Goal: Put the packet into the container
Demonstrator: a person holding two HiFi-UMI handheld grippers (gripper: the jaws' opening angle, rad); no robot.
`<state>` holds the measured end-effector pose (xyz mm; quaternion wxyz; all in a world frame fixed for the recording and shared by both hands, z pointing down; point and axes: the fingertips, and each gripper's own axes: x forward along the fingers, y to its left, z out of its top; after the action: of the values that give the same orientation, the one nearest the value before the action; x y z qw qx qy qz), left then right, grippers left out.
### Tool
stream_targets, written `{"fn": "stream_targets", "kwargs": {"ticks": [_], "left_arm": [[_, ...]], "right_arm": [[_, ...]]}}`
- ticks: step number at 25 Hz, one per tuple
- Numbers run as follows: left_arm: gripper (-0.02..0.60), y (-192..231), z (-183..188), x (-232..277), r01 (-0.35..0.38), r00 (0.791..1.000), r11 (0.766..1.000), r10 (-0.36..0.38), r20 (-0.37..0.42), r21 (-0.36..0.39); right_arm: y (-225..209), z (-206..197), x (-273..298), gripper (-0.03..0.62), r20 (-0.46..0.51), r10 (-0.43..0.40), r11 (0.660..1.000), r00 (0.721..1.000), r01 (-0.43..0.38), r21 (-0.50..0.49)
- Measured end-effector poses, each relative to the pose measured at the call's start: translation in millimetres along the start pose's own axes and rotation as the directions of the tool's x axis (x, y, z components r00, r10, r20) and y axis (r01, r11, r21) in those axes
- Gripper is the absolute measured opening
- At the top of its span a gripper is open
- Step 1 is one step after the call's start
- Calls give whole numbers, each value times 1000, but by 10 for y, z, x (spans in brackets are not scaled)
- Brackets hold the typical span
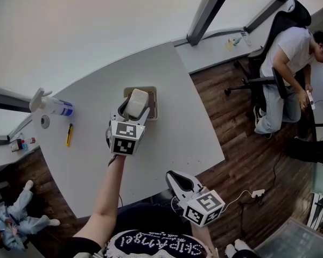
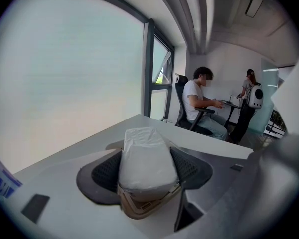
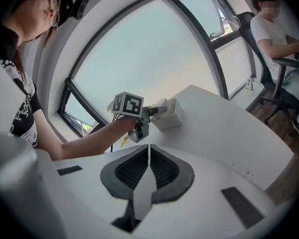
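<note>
The packet point(image 1: 137, 102) is pale grey-white, the container point(image 1: 152, 95) beige, and the worktop point(image 1: 172, 138) a plain light grey. The left tool point(image 1: 133, 110) and right tool point(image 1: 175, 177) are both white, with dark grey ribbed pads and a cube of black-and-white square markers. The pen point(image 1: 69, 135) is yellow, the spray bottle point(image 1: 53, 106) white with a blue label, and the floor point(image 1: 242, 144) dark brown wood plank.

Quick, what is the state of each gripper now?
Left gripper: shut on the soft white plastic packet.
Right gripper: shut, holding nothing.
</note>
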<state>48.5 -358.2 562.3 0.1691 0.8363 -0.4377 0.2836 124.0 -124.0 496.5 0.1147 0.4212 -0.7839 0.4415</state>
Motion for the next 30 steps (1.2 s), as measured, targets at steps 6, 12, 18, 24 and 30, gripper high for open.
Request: {"fn": "stream_targets", "kwargs": {"ticks": [6, 12, 18, 24, 30], "left_arm": [[291, 24, 37, -17, -6, 1000, 1000, 6, 15, -22], [291, 92, 183, -141, -27, 997, 999, 29, 77, -25], [290, 207, 478, -347, -64, 983, 998, 64, 170, -7], [250, 146, 785, -743, -61, 956, 998, 61, 287, -9], [212, -53, 922, -1215, -41, 929, 999, 39, 368, -1]], "right_arm": [[2, 13, -12, 23, 3, -2, 1000, 1000, 2, -4], [42, 15, 3, 23, 4, 7, 1000, 1000, -7, -17], [102, 33, 31, 24, 3, 21, 999, 1000, -21, -40], [191, 67, 33, 23, 13, 40, 997, 999, -39, -73], [303, 89, 10, 23, 25, 63, 992, 998, -60, -109]]}}
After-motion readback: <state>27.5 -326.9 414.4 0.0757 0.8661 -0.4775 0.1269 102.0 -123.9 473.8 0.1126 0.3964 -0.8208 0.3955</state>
